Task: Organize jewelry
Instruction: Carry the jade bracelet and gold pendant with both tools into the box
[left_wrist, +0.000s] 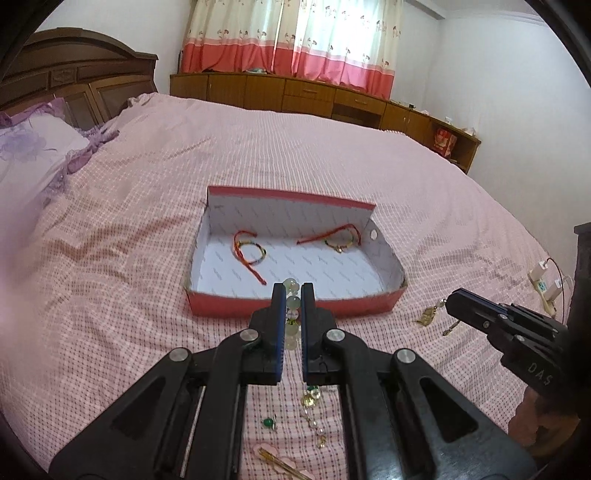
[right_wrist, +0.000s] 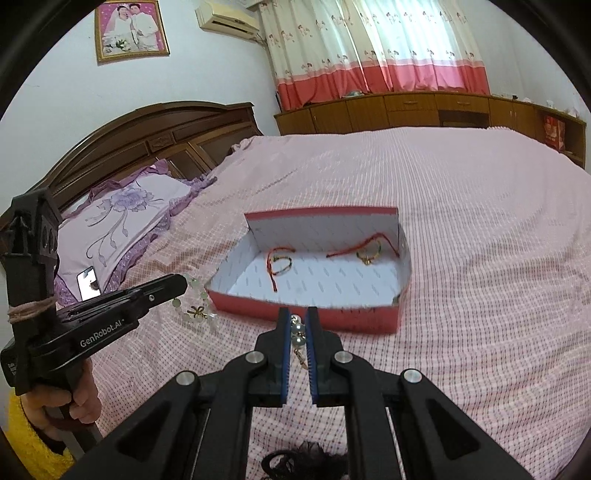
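A red box (left_wrist: 291, 307) with a white lining lies open on the pink bed; it also shows in the right wrist view (right_wrist: 314, 315). Inside lie a multicolour cord bracelet (left_wrist: 249, 254) at left and a red cord bracelet with a gold charm (left_wrist: 338, 242) at right. My left gripper (left_wrist: 293, 290) is shut on a pale green bead bracelet (left_wrist: 291, 301), just before the box's near wall. My right gripper (right_wrist: 296, 314) is shut on a pearl and gold earring (right_wrist: 298, 338), near the box's front wall.
Loose jewelry lies under my left gripper: a green bead piece (left_wrist: 269, 422), a pearl and gold strand (left_wrist: 313, 410), a pink hair clip (left_wrist: 273, 458). A black hair tie (right_wrist: 295, 461) lies near the right gripper. Pillows (right_wrist: 122, 225), a phone (right_wrist: 88, 288) and a power strip (left_wrist: 546, 288) sit at the sides.
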